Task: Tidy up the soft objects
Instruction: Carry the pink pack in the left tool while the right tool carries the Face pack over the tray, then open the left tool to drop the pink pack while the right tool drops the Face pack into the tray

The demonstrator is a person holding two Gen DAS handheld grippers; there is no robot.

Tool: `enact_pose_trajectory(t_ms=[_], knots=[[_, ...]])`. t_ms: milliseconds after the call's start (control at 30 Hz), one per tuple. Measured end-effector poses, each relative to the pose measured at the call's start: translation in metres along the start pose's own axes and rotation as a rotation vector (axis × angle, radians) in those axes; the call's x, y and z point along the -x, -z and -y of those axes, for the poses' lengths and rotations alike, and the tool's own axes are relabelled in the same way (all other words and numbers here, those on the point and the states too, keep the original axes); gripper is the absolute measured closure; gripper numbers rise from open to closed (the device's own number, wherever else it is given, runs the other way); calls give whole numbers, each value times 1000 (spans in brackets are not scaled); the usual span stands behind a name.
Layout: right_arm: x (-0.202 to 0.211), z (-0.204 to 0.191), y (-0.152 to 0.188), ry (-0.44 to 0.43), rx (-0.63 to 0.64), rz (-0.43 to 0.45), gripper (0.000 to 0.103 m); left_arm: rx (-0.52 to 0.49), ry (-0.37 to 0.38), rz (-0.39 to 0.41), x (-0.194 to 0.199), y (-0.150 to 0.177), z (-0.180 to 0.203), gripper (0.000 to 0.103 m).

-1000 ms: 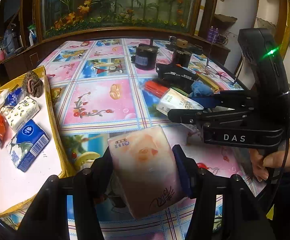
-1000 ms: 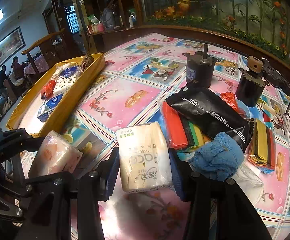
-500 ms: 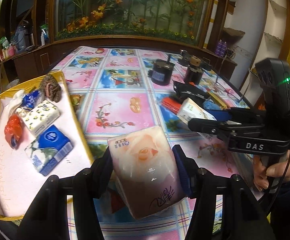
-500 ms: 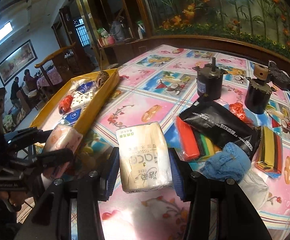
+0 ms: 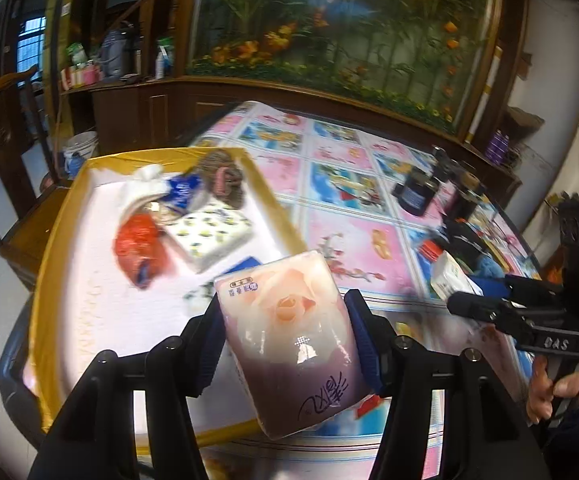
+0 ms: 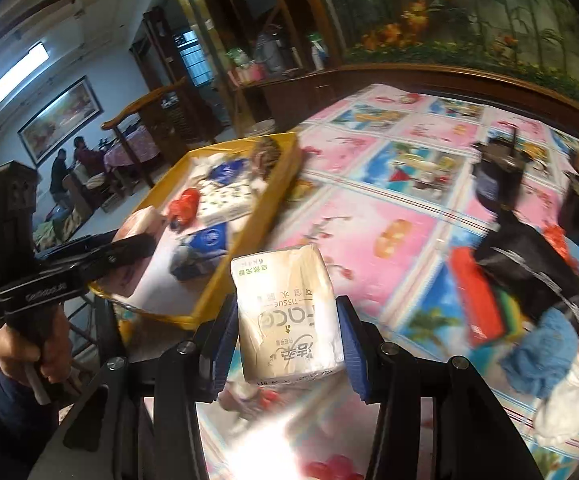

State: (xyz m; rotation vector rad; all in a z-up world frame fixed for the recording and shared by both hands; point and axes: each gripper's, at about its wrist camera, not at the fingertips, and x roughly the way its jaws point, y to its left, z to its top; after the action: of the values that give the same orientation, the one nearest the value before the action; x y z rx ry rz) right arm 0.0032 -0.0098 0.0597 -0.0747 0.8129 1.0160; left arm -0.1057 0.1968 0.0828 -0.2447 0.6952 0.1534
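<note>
My left gripper (image 5: 285,344) is shut on a pink rose-print tissue pack (image 5: 289,340), held in the air over the near right part of the yellow-rimmed tray (image 5: 55,280). In the tray lie a white flower-print tissue pack (image 5: 213,234), a red bag (image 5: 141,250), a blue pack (image 5: 181,194) and a brown knitted thing (image 5: 223,178). My right gripper (image 6: 287,340) is shut on a cream tissue pack (image 6: 287,312), lifted above the table just right of the tray (image 6: 277,200). The left gripper (image 6: 129,246) with its pink pack shows at the left of the right wrist view.
On the patterned tablecloth (image 6: 389,208) to the right lie a black wipes pack (image 6: 529,268), coloured sponges (image 6: 477,300), a blue cloth (image 6: 541,350), a white cloth (image 6: 565,404) and two dark motor-like cylinders (image 6: 497,180). A wooden chair (image 5: 9,152) stands left of the tray. People sit far back.
Both grippers have risen and swung left toward the tray with their packs still held. The left one now hangs over the tray; the right one is close to its right rim.
</note>
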Motion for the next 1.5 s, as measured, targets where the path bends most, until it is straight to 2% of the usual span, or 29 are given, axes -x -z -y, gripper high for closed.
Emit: enact_pose_trajectory(t_ms=[233,400,667,767,900,1067,1500], knots=[[-36,-57,-16,-64,83,-47,51,105,-125,-9,3,3,-57,46],[-75,-93,-25,-101,142,-113,50,143,-208,-29,-3,10,-81,46],[-126,-106,-31,-221,105,-242,50,129,-257,-29,1,16,-91,46],[-136,-109,-33,-203,111,-250,50,129,-249,-36,0,19,-93,46],[-135,-115,-34,-94,164,-206,50,124,-244,-40,-2,20,-93,46],[-137,-118,-32,-48,204,-188,50,118,-245,-47,-5,22,-91,46],[-132,-119,-27,-58,238,-173,50,105,-261,-56,-8,25,-87,44]])
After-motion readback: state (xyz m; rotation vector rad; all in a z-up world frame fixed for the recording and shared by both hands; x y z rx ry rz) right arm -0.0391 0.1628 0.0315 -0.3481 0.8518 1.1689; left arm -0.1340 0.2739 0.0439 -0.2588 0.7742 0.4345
